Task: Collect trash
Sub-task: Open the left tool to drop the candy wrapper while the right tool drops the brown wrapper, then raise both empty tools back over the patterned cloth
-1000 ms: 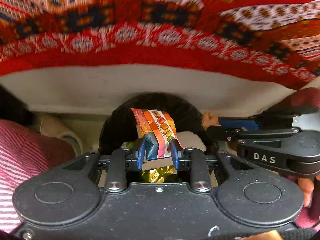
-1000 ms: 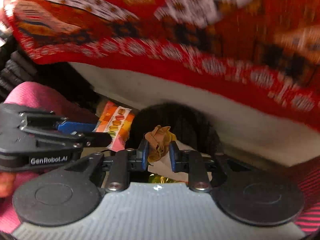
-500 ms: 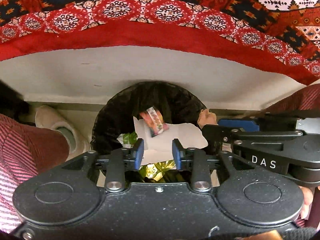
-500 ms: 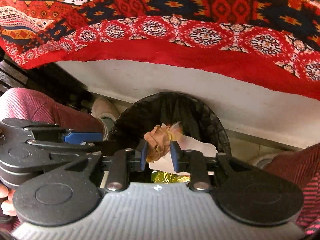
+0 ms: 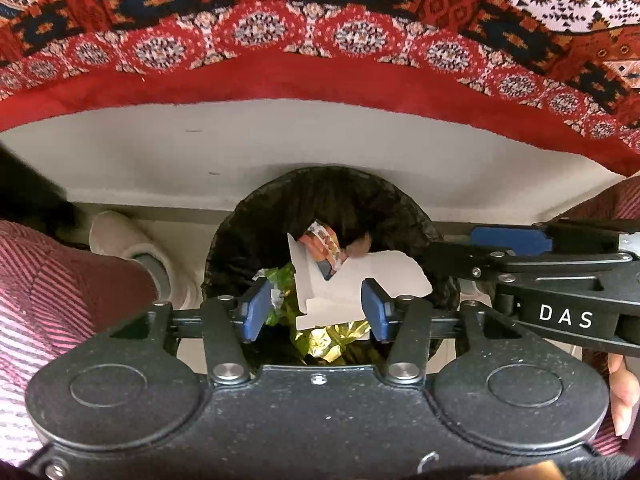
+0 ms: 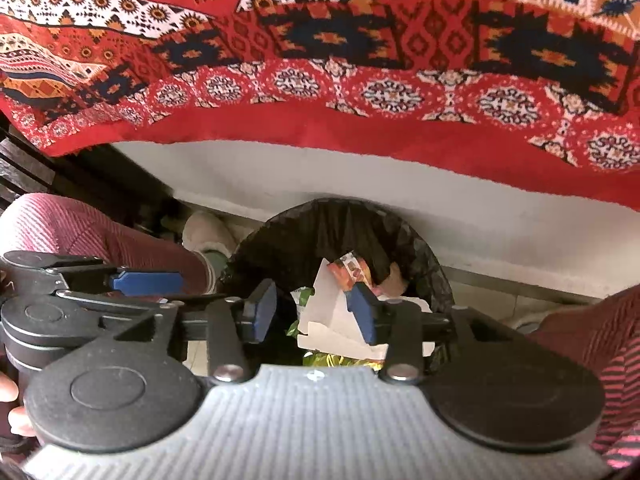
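Both sets of tongs are held directly above a black-lined trash bin (image 5: 328, 216) that stands on the floor against a pale wall, below the hanging edge of a red patterned cloth (image 5: 320, 40). The left tongs (image 5: 316, 310) are spread wide with nothing between the blue pads, and the right tongs (image 6: 316, 312) are likewise wide and empty. An orange snack wrapper (image 5: 324, 242) is seen inside the bin, leaning on a piece of white cardboard (image 5: 360, 280), with a brown crumpled scrap (image 6: 394, 278) beside it against the liner and gold foil (image 5: 328, 338) and a green wrapper (image 5: 282, 280) lower down.

The drop appears to be complete, so the step in hand is judged to be the clearing of the bin. It is best done by lifting both tools straight up, with the pads kept apart, so that the liner's rim is not caught and the cardboard, which stands high in the bin, is not dragged out. As the two tools are close side by side, the right one just beside the left in the left wrist view, they should be drawn apart as they rise. Whether more trash remains elsewhere cannot be told from these views.
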Action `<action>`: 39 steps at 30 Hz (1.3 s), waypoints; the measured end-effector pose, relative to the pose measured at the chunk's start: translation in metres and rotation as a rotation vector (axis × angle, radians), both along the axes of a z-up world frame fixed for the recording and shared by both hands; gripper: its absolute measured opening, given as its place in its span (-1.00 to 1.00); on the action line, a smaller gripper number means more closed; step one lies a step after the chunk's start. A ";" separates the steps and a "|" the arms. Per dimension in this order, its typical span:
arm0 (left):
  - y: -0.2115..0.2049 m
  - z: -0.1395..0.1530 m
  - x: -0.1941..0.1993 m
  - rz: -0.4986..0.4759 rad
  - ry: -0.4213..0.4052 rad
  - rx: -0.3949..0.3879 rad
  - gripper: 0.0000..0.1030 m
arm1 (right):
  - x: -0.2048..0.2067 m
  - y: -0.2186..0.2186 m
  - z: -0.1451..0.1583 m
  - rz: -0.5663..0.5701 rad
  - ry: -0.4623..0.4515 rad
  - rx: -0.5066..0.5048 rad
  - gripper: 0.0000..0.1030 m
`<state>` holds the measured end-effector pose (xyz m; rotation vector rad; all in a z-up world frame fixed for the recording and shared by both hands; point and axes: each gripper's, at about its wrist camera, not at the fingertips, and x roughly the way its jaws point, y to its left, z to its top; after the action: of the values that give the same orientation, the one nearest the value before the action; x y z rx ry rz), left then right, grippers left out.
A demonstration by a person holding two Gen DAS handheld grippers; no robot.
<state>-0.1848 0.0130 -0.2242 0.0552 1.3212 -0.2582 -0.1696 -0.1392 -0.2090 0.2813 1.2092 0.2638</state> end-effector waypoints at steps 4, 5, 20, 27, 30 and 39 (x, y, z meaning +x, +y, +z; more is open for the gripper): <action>0.001 0.022 -0.004 -0.009 -0.022 -0.009 -0.06 | -0.002 -0.001 0.013 0.007 -0.027 -0.009 0.20; 0.001 0.032 -0.006 -0.017 -0.036 -0.015 -0.06 | -0.004 -0.001 0.021 0.017 -0.042 -0.014 0.21; 0.018 0.248 -0.024 -0.141 -0.647 -0.224 0.67 | -0.032 -0.036 0.201 0.131 -0.538 0.010 0.50; 0.011 0.279 0.036 -0.005 -0.704 -0.261 0.67 | 0.002 -0.053 0.250 0.009 -0.716 -0.093 0.59; 0.015 0.286 0.073 0.058 -0.711 -0.283 0.68 | 0.028 -0.066 0.265 -0.063 -0.728 -0.109 0.67; -0.001 0.276 0.178 0.165 -0.685 -0.270 0.68 | 0.118 -0.108 0.279 -0.179 -0.686 -0.188 0.67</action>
<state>-0.0072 0.0120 0.0515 -0.1802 0.5986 -0.2453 -0.0515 -0.2470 0.0698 0.1143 0.5204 0.0745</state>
